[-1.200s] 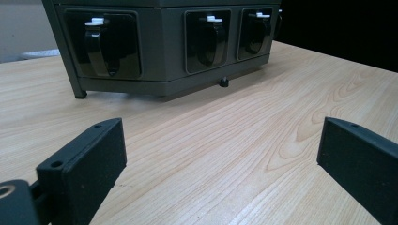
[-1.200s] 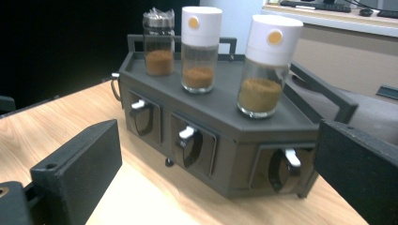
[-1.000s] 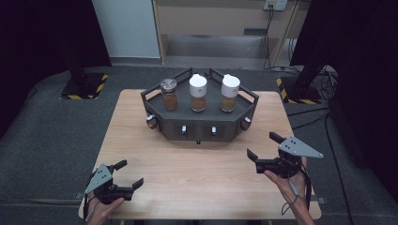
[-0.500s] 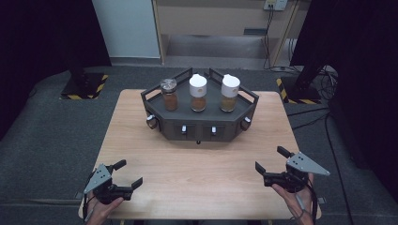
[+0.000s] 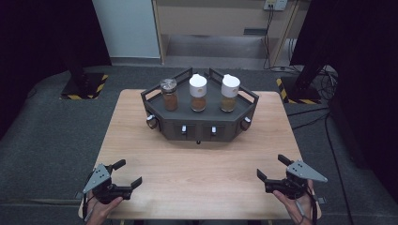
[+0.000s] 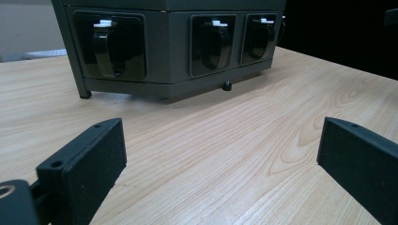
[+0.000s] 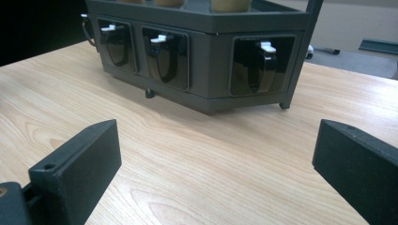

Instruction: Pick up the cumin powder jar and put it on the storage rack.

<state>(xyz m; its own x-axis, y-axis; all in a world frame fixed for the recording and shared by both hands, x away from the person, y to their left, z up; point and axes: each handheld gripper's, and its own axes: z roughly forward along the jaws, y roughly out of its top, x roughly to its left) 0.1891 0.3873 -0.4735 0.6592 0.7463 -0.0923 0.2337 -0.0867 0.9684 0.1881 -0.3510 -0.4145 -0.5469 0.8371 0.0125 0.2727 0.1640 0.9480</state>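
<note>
Since 1 s ago the right gripper has dropped back toward the near right corner of the table; left gripper sits at the near left corner, barely shifted.

Both grippers: jaws spread wide, nothing btwn them, nothing held. Each is gripped by a hand coming in from the bottom edge of the high view, w/ a grey three-cornered plate on top.

Dark rack stands at the far middle of the table, well apart from both grippers. On its top tray, 3 spice jars in a row: clear-lid jar on the left, white-cap jar in the middle, second white-cap jar on the right. All upright, brown contents, not touching each other.

Left gripper view: rack front ahead w/ 3 recessed black latches w/ white tips, bare wood btwn the jaws. Right gripper view: same rack from the other side, also 3 latches, jar bottoms just visible at the top edge.
</note>
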